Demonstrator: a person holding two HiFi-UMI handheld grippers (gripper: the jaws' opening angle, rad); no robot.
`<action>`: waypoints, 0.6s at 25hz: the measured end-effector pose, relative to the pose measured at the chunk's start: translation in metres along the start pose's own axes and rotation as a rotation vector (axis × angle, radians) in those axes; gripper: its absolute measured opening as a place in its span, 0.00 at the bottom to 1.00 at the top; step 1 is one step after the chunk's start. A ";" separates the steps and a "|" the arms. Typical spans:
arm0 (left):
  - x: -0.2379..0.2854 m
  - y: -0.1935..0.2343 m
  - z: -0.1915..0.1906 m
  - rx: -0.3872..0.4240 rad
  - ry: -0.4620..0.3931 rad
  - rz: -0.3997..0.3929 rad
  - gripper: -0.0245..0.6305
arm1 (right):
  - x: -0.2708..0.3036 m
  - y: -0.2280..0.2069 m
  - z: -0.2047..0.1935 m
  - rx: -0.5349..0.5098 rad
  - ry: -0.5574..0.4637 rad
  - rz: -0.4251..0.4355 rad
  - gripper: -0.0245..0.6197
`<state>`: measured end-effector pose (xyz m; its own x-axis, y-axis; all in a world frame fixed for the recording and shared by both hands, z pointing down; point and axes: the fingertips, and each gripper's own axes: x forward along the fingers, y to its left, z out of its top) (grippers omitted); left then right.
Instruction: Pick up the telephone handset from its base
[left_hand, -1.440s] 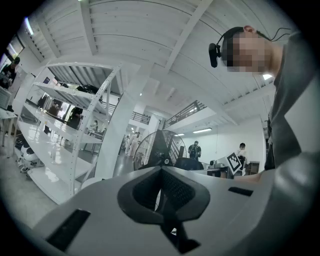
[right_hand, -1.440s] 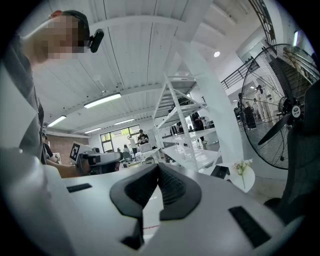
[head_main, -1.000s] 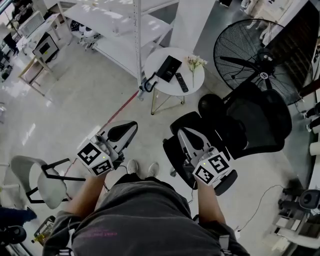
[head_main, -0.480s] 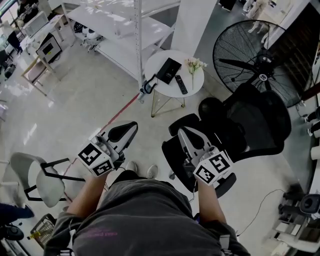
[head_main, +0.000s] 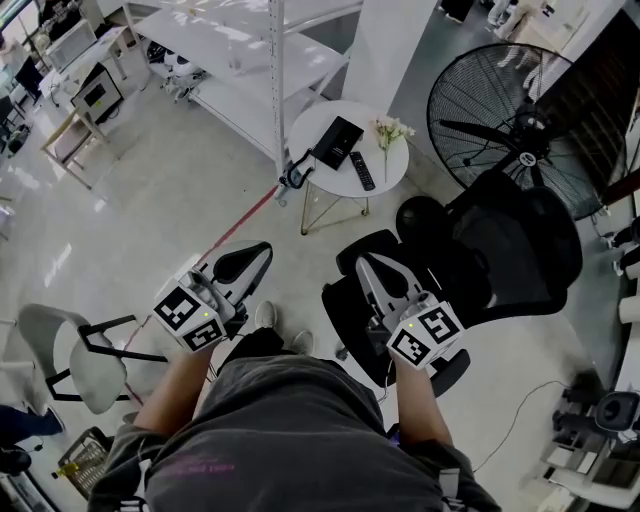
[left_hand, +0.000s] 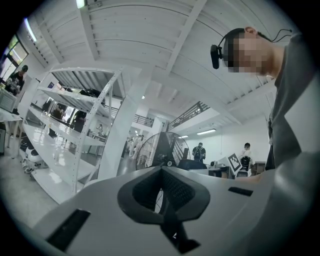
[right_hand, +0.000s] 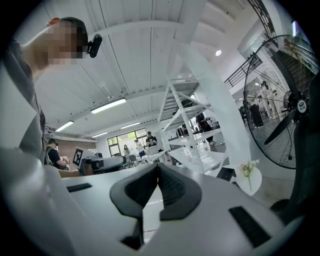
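The black telephone (head_main: 336, 141) lies on a small round white table (head_main: 312, 122) well ahead of me, its handset resting on the base and a cord hanging off the table's left edge. In the head view my left gripper (head_main: 264, 249) and right gripper (head_main: 363, 261) are held level in front of the person's waist, far short of the table. Both are shut with nothing between the jaws. The left gripper (left_hand: 161, 170) faces the shelving and the fan. The right gripper (right_hand: 158, 166) faces the table (right_hand: 256, 186), with the telephone (right_hand: 225, 174) at lower right.
A black remote (head_main: 362, 168) and a sprig of white flowers (head_main: 389, 128) share the table. A black office chair (head_main: 500, 250) stands under the right gripper, with a large floor fan (head_main: 505, 105) behind it. White shelving (head_main: 250, 50) is at the back, and a white chair (head_main: 70, 355) at the left.
Both grippers stay where they were, still shut. Only the person's feet have shifted a little on the floor.
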<state>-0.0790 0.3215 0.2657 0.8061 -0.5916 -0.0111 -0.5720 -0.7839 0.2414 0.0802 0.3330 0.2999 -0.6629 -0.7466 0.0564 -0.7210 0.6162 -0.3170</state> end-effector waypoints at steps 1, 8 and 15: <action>0.000 0.003 0.000 -0.003 -0.001 0.000 0.06 | 0.003 -0.001 0.001 -0.001 0.000 -0.002 0.07; 0.010 0.033 0.000 -0.023 -0.013 -0.001 0.06 | 0.028 -0.011 0.007 -0.017 0.008 -0.010 0.07; 0.041 0.099 0.000 -0.052 0.004 -0.029 0.06 | 0.085 -0.045 0.005 0.001 0.033 -0.055 0.07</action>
<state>-0.1031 0.2198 0.2889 0.8229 -0.5679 -0.0146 -0.5399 -0.7898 0.2912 0.0576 0.2408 0.3147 -0.6282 -0.7709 0.1049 -0.7567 0.5740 -0.3130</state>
